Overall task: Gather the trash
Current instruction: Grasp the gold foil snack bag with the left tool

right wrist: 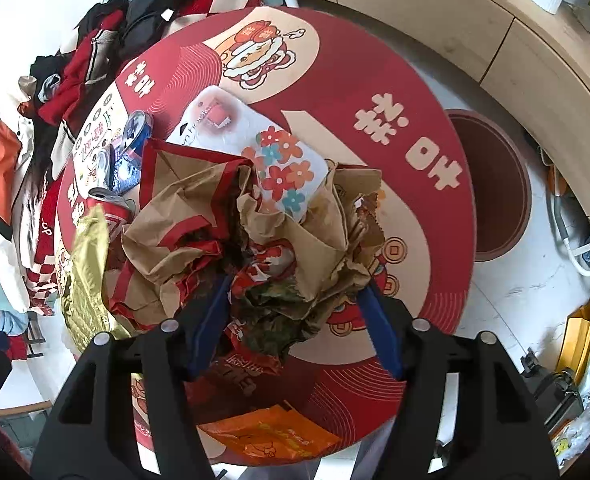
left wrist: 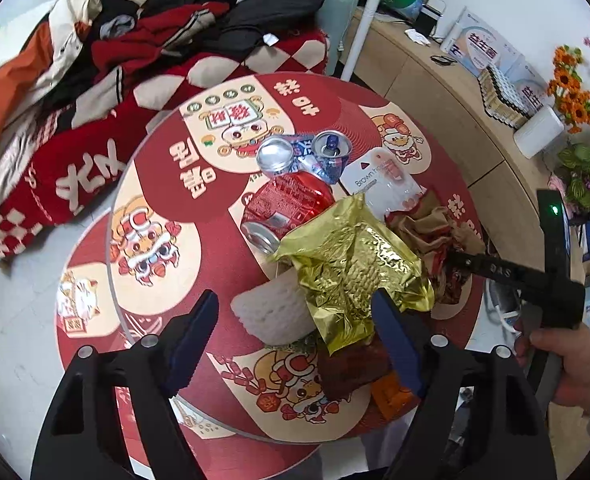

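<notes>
Trash lies piled on a round red table (left wrist: 215,240). My left gripper (left wrist: 295,308) is open, its jaws either side of a white foam piece (left wrist: 273,312) and a crumpled gold foil wrapper (left wrist: 359,268). Behind them lie a crushed red can (left wrist: 287,208) and crushed blue cans (left wrist: 311,156). My right gripper (right wrist: 299,300) is open, its jaws either side of crumpled brown paper (right wrist: 199,216) and red wrappers (right wrist: 263,264). The right gripper also shows in the left wrist view (left wrist: 455,258), in the brown paper (left wrist: 427,224).
A white hook package (left wrist: 383,180) and a flowered packet (right wrist: 287,176) lie behind the pile. An orange bag (right wrist: 271,436) hangs at the table's near edge. Clothes (left wrist: 135,40) cover a sofa at left. A curved wooden counter (left wrist: 455,100) stands right. A brown round bin (right wrist: 495,184) sits on the floor.
</notes>
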`<state>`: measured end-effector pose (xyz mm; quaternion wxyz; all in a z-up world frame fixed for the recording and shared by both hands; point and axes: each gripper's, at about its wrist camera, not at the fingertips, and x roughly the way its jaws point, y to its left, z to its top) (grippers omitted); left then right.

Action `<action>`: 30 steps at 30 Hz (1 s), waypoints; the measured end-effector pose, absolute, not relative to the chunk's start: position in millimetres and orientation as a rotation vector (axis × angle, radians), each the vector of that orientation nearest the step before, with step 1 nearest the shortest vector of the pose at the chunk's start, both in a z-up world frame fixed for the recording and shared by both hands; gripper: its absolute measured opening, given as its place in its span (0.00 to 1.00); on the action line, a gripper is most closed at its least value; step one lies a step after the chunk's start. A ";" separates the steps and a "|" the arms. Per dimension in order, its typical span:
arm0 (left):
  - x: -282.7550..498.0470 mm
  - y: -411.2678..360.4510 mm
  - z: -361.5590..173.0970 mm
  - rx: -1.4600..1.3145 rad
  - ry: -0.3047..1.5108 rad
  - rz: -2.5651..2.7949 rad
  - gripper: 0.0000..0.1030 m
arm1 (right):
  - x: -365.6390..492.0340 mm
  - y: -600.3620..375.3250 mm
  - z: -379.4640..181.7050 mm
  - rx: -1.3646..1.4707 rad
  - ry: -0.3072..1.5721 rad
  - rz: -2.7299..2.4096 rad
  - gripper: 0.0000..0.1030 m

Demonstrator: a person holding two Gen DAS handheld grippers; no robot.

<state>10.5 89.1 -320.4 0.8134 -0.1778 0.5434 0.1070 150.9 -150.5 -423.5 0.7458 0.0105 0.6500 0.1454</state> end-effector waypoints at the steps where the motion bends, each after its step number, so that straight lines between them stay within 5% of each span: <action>1: 11.4 90.5 -323.0 -0.399 1.165 0.230 0.74 | 149.4 -150.6 -424.7 0.014 1.426 0.323 0.62; 21: 75.2 77.7 -395.9 -0.420 1.316 0.165 0.66 | 145.3 -152.0 -438.4 -0.064 1.430 0.336 0.62; 22: 76.0 77.5 -397.0 -0.420 1.320 0.166 0.61 | 145.6 -152.6 -437.1 -0.066 1.427 0.337 0.62; 23: 76.1 76.9 -396.9 -0.426 1.320 0.161 0.43 | 145.9 -153.4 -435.9 -0.067 1.424 0.337 0.62; 30: 70.8 72.1 -361.9 -0.374 1.250 0.101 0.37 | 150.2 -163.0 -421.8 -0.055 1.396 0.317 0.61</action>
